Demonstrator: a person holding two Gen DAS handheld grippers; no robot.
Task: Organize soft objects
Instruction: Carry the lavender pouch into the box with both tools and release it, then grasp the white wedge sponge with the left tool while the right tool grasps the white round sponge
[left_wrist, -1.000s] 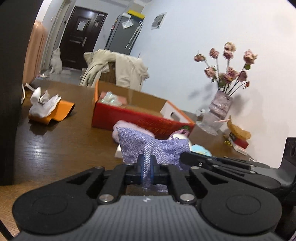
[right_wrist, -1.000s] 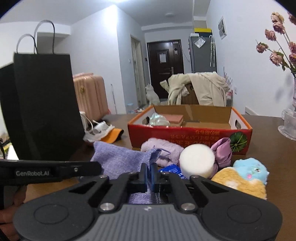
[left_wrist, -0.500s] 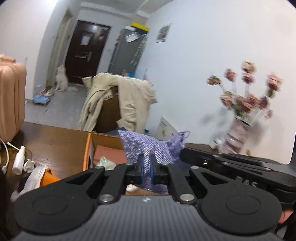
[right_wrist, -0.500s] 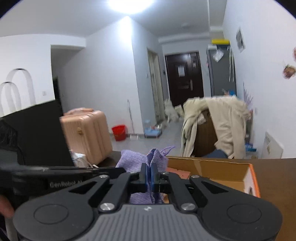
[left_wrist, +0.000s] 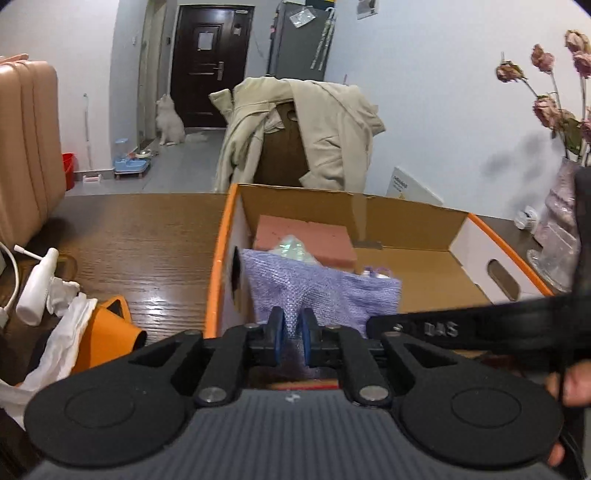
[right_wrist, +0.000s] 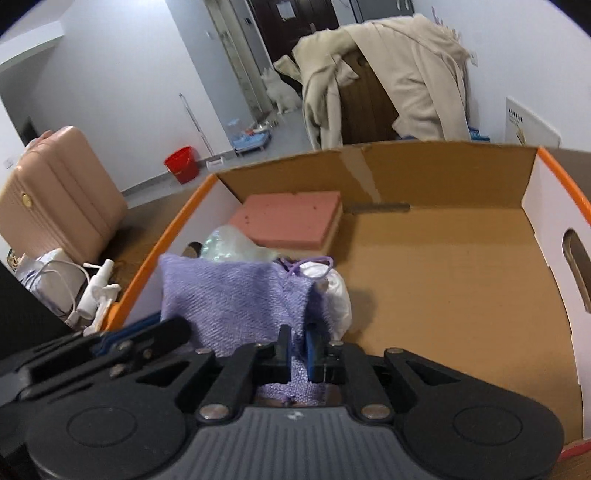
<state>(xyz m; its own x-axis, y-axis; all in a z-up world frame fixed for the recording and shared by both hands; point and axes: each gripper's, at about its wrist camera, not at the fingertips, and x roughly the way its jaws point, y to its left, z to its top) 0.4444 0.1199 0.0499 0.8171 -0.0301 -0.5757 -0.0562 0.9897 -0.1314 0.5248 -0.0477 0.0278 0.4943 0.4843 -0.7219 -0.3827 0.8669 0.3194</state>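
A purple knit cloth (left_wrist: 321, 291) hangs between both grippers over the near left part of the open cardboard box (left_wrist: 443, 225). My left gripper (left_wrist: 290, 328) is shut on its left edge. My right gripper (right_wrist: 297, 347) is shut on its right edge, and the cloth (right_wrist: 229, 295) drapes inside the box (right_wrist: 461, 258). In the box lie a pink sponge block (right_wrist: 291, 218), a clear crumpled plastic bag (right_wrist: 229, 247) and a white soft thing (right_wrist: 338, 291) partly under the cloth.
The box stands on a dark wooden table (left_wrist: 140, 236). Left of it lie an orange holder with white tissue (left_wrist: 99, 325) and a white spray bottle (left_wrist: 37, 291). A vase of dried roses (left_wrist: 561, 206) stands at the right. A pink suitcase (right_wrist: 59, 199) stands beyond the table.
Both grippers have carried the purple cloth up from the table and forward over the box, then lowered it inside. The plush toys in front of the box have left the view.
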